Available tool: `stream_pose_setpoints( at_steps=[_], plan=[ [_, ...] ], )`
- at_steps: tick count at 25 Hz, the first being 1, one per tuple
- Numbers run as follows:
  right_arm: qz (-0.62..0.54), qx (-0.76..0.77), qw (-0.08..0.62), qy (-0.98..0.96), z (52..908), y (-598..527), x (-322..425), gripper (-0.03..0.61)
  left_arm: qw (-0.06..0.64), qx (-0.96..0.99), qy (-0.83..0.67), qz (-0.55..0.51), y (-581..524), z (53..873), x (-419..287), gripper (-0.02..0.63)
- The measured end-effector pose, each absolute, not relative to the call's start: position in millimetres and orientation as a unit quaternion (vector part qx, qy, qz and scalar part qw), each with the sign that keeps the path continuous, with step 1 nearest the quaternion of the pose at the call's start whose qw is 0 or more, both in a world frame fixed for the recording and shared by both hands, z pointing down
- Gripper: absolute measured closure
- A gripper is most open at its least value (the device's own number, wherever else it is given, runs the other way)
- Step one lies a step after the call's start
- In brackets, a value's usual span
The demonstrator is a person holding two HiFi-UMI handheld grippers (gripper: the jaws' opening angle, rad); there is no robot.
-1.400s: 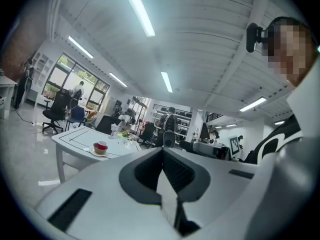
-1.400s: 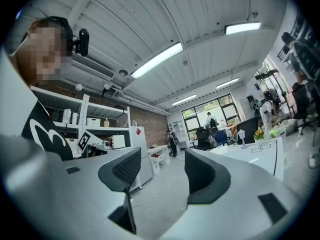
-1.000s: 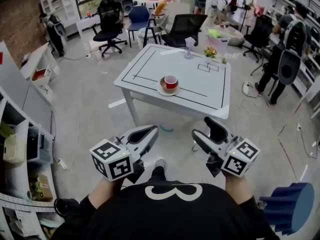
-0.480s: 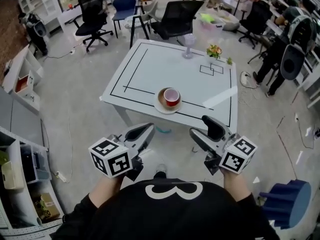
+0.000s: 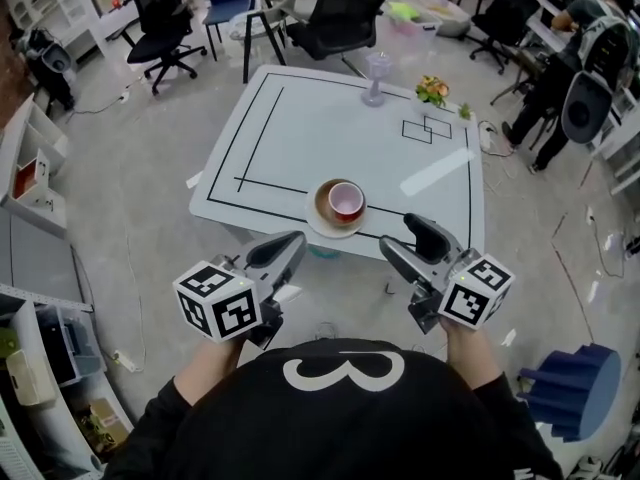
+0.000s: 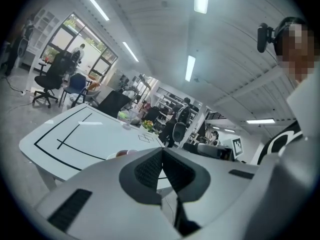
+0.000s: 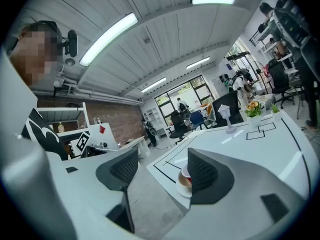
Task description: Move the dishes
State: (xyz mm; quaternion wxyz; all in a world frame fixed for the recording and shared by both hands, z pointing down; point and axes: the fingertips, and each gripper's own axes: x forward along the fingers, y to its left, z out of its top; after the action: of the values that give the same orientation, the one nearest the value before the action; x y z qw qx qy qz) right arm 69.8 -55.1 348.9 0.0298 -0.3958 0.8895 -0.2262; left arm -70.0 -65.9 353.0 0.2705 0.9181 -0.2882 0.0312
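Dishes first: a red cup (image 5: 346,200) sits on a round plate (image 5: 320,220), close to the near edge of the white surface (image 5: 330,128), about halfway along it. The left gripper (image 5: 288,245) hangs in the air in front of that edge, with its fingers pressed together and nothing in them. The right gripper (image 5: 402,238) hangs beside it with its fingers spread wide and nothing between them. The cup and plate are well apart from both.

I think the step now is to reach for the dishes. To do it well, the left fingers need to open before they get there. It looks best to take the plate by its rim and keep it flat, so the cup does not slide off. Go slow, because a bump so close to the edge could knock it to the floor (image 5: 130,198).

The cup is round, smooth and shiny, and pale inside. The plate is thin, brown in the middle with a white rim. Both look hard and slippery, and could break. The surface is flat and smooth with thin black lines. A clear glass (image 5: 376,76) stands at the far edge, with small flowers (image 5: 432,90) near the far right corner
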Motion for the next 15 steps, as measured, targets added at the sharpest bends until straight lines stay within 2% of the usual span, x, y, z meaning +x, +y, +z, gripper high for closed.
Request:
stream_pose_setpoints(
  at_steps=[15],
  plan=[
    [-0.269,-0.378,-0.013,0.886,397,-109,55,0.302,0.302,0.897,-0.322,0.033,-104,379,-86,0.611]
  ],
)
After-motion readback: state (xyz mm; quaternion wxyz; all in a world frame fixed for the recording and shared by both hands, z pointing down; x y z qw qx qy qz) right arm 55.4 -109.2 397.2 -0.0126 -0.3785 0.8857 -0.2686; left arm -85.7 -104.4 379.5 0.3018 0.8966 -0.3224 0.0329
